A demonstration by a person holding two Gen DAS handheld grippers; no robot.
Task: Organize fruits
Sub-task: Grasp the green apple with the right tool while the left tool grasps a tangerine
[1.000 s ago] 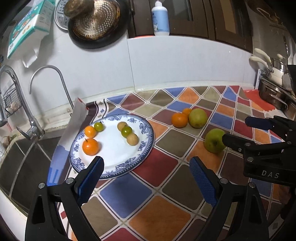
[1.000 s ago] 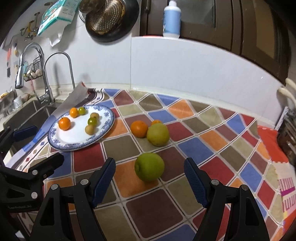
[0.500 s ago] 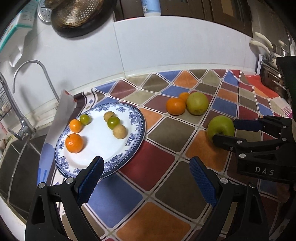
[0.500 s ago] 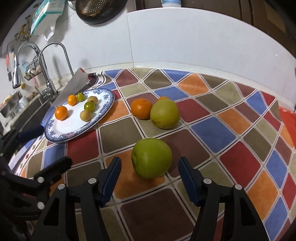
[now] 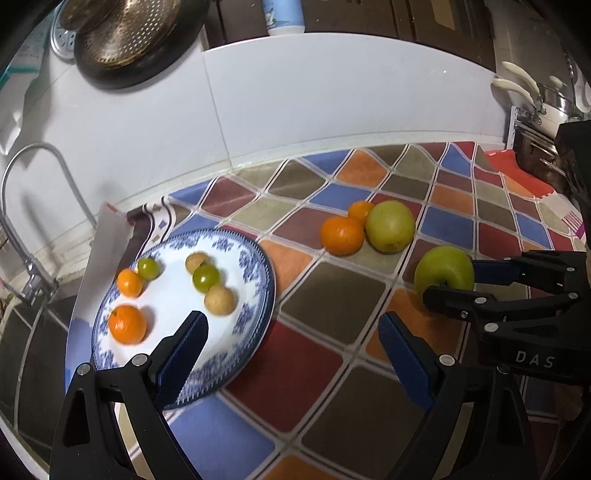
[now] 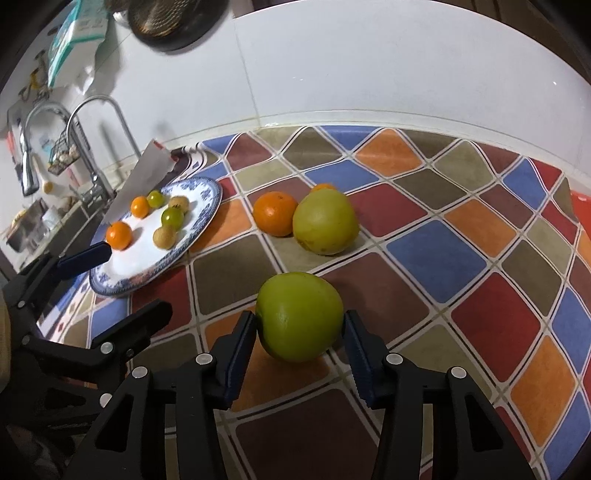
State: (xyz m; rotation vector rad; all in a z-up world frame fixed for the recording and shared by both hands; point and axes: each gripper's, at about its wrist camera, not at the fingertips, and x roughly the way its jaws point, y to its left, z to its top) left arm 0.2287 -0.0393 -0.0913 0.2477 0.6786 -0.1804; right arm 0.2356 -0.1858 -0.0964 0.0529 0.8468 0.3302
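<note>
Right gripper (image 6: 300,334) down at the counter (image 6: 436,258), jaws on either side of the green apple (image 6: 299,315). Both blue pads look to be touching the apple's sides; firm clamp or only contact, cannot tell. Apple sitting on the counter on an orange tile, shadow right under it. In the left wrist view, same apple (image 5: 444,268) between the right gripper's fingers (image 5: 491,271), far right of frame.

Left gripper (image 5: 291,354) released, jaws wide apart and holding nothing, hovering over the near edge of the blue-and-white plate (image 5: 255,258). One finger over the plate rim, the other over the tiles.

On the plate: two small oranges (image 5: 127,324), two green tomatoes (image 5: 206,277), two tan round fruits (image 5: 220,300). None touching the jaws.

Beyond the green apple, well apart from it: yellow-green apple (image 6: 325,221) touching a mandarin (image 6: 276,213) on its left, second smaller mandarin (image 6: 322,187) mostly hidden behind them. All three on the counter, between plate and back wall.

Sink faucet (image 6: 99,140) left of the plate. Colander (image 5: 122,33) hanging on the wall above.
</note>
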